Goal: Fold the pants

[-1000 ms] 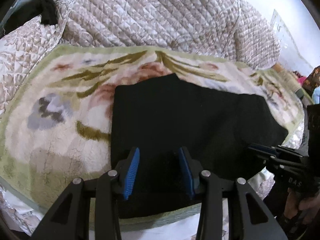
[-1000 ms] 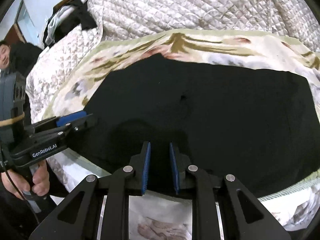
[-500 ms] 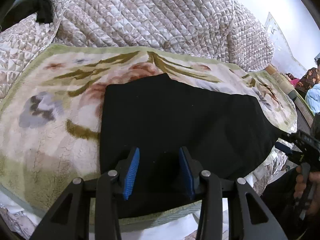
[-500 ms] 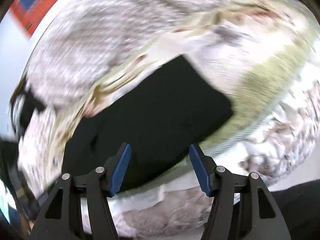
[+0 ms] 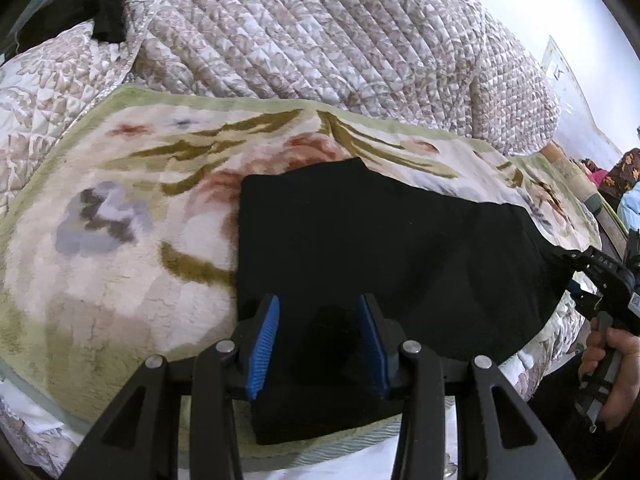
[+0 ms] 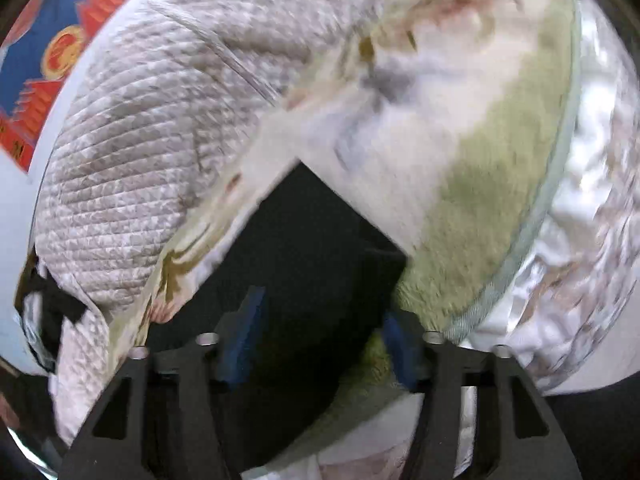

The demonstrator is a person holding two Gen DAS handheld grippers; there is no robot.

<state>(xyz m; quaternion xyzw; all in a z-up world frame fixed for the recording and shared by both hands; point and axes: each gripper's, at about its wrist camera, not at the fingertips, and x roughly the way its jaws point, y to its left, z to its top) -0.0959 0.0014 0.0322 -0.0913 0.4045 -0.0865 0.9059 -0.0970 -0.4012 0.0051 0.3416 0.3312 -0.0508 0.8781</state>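
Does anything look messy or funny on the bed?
Nothing much. The black pants lie flat and folded on the flowery blanket. Only their far edge looks uneven, with one corner poking up. A dark cloth sits bunched on the quilt behind.

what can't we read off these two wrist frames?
- Left wrist: the pants are plain black, so folds and layers don't show; the left claw covers their near edge.
- Left wrist: right claw is small at the frame edge; whether it touches the pants is unclear.
- Right wrist: motion blur smears the blanket and the claw's pads.
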